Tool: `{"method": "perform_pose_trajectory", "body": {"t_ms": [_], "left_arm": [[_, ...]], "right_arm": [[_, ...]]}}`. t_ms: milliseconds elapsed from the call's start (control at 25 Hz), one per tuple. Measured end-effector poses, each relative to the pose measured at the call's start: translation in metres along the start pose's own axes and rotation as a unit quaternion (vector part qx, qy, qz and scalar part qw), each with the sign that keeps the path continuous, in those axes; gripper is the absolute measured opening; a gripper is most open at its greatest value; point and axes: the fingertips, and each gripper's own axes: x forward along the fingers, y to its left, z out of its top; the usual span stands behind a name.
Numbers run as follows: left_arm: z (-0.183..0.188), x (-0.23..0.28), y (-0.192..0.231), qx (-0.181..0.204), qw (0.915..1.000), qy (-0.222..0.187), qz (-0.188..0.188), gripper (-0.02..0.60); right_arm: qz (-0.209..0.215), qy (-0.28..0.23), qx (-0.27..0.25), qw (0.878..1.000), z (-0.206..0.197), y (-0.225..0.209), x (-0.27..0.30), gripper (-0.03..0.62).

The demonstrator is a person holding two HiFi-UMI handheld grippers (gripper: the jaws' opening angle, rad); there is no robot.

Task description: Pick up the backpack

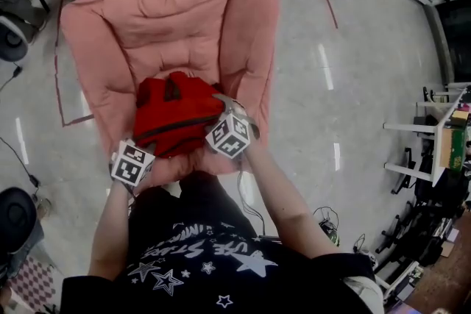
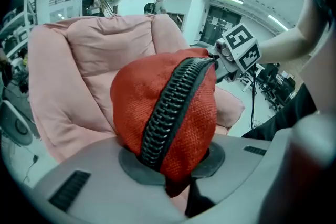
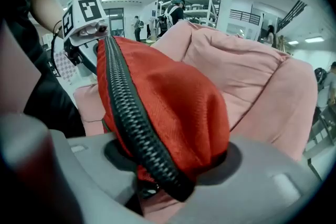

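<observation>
A red backpack (image 1: 176,114) with a black zipper lies on the seat of a pink padded armchair (image 1: 176,18). My left gripper (image 1: 149,149) holds its near left corner, and in the left gripper view the pads of this gripper (image 2: 170,165) press a bunch of red fabric and zipper (image 2: 173,107). My right gripper (image 1: 212,130) grips the near right corner. In the right gripper view its jaws (image 3: 168,165) squeeze a thick fold of the backpack (image 3: 173,97). Each gripper's marker cube shows at the far end of the zipper in the other's view.
The armchair's tall back (image 2: 105,44) and thick arms (image 1: 250,33) wrap around the backpack. A person's legs and torso stand right at the chair's front edge. Grey floor (image 1: 353,84) lies to the right, with white racks (image 1: 434,136) and cables at the far right.
</observation>
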Motion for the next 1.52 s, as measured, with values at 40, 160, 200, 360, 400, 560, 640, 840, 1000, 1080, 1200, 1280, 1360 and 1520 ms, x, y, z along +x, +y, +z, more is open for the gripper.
{"method": "perform_pose_trajectory", "body": {"t_ms": [40, 160, 200, 360, 400, 560, 640, 840, 1000, 1080, 1200, 1280, 1360, 1520], "left_arm": [[0.002, -0.004, -0.001, 0.003, 1.0, -0.006, 0.0, 0.067], [0.007, -0.019, 0.001, -0.008, 0.9992, -0.04, -0.001, 0.061], [0.006, -0.025, 0.003, -0.018, 0.9987, -0.048, -0.005, 0.06], [0.001, -0.042, 0.008, -0.034, 0.997, -0.064, -0.025, 0.058], [-0.001, -0.045, 0.007, -0.038, 0.9966, -0.067, -0.028, 0.057], [-0.008, -0.06, 0.001, -0.046, 0.9946, -0.083, -0.042, 0.057], [-0.009, -0.071, -0.005, -0.038, 0.9936, -0.093, -0.052, 0.057], [-0.024, -0.094, -0.027, -0.004, 0.9915, -0.1, -0.084, 0.057], [-0.041, -0.111, -0.039, -0.021, 0.9874, -0.112, -0.11, 0.054], [-0.048, -0.122, -0.044, -0.024, 0.9855, -0.119, -0.119, 0.048], [-0.055, -0.137, -0.052, 0.004, 0.9836, -0.124, -0.131, 0.046], [-0.056, -0.15, -0.058, 0.024, 0.981, -0.132, -0.14, 0.046], [-0.055, -0.163, -0.063, 0.042, 0.9773, -0.143, -0.151, 0.044], [-0.055, -0.186, -0.076, 0.079, 0.9682, -0.159, -0.177, 0.044]], "right_arm": [[0.001, -0.002, 0.007, 1.0, 0.003, 0.004, -0.001, 0.223], [-0.012, -0.018, 0.038, 0.999, 0.013, 0.015, -0.007, 0.041], [-0.02, -0.023, 0.052, 0.998, 0.017, 0.017, -0.009, 0.012], [-0.026, -0.041, 0.124, 0.991, 0.033, 0.017, -0.021, 0.011], [-0.028, -0.041, 0.132, 0.99, 0.035, 0.02, -0.024, 0.011], [-0.054, -0.056, 0.154, 0.985, 0.046, 0.031, -0.044, 0.011], [-0.064, -0.074, 0.188, 0.977, 0.053, 0.036, -0.059, 0.009], [-0.072, -0.083, 0.238, 0.965, 0.055, 0.063, -0.089, 0.009], [-0.099, -0.092, 0.273, 0.952, 0.056, 0.086, -0.103, 0.009], [-0.111, -0.099, 0.3, 0.942, 0.058, 0.099, -0.114, 0.009], [-0.131, -0.1, 0.312, 0.936, 0.059, 0.12, -0.132, 0.008], [-0.146, -0.104, 0.315, 0.932, 0.062, 0.132, -0.148, 0.009], [-0.17, -0.11, 0.316, 0.927, 0.067, 0.142, -0.163, 0.009], [-0.232, -0.116, 0.32, 0.911, 0.071, 0.165, -0.194, 0.008]]}}
